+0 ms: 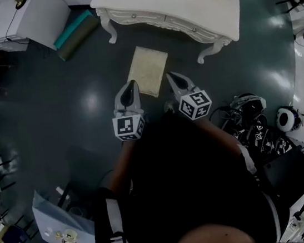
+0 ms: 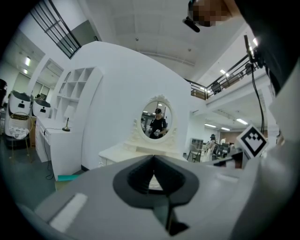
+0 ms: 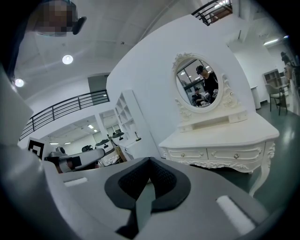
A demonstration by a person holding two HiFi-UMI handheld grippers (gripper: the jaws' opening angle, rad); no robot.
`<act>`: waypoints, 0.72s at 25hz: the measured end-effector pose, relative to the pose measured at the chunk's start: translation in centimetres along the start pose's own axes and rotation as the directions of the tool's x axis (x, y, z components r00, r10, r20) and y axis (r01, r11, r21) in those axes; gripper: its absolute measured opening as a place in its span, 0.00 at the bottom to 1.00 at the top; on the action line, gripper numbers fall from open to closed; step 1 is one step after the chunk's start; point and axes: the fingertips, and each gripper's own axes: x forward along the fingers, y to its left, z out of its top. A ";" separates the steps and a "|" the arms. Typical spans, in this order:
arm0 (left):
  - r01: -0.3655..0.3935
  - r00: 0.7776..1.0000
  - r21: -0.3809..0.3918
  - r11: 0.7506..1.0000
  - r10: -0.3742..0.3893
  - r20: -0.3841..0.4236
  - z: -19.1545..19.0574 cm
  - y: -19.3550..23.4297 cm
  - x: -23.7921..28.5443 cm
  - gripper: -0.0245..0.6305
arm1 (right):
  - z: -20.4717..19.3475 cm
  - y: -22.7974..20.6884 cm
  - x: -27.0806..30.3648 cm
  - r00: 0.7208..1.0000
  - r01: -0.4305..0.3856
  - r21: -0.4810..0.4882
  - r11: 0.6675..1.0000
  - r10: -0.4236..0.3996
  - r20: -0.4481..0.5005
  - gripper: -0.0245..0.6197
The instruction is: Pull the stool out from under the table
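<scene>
Head view looks steeply down on a cream, square-topped cushioned stool (image 1: 147, 68) standing on the dark glossy floor (image 1: 54, 104). The stool is clear of the white carved dressing table (image 1: 181, 7) and just in front of it, opposite the gap between the table's curved front legs. The left gripper (image 1: 130, 85) and the right gripper (image 1: 170, 76) are held side by side above the floor, and their tips point toward the stool's near edge from either side. Neither visibly touches it. Left gripper view shows that tool's dark pads pressed together at the tip with nothing caught between them. Beyond them are the table and its oval mirror (image 2: 157, 119). Right gripper view shows the same clenched, empty jaws, aimed at the drawer front of the table. A teal flat pad (image 1: 74, 29) lies on the floor left of the table.
</scene>
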 end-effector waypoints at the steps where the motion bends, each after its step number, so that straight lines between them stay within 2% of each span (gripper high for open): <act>1: 0.001 1.000 0.000 1.000 -0.001 0.000 0.0 -0.1 0.1 0.05 | 0.0 -0.1 0.0 1.000 0.002 -0.002 1.000 -0.002 0.001 0.04; 18: 0.015 1.000 0.003 1.000 -0.015 -0.003 -0.4 -0.9 0.0 0.05 | 0.3 -0.5 -0.2 1.000 0.012 -0.021 1.000 -0.011 0.015 0.04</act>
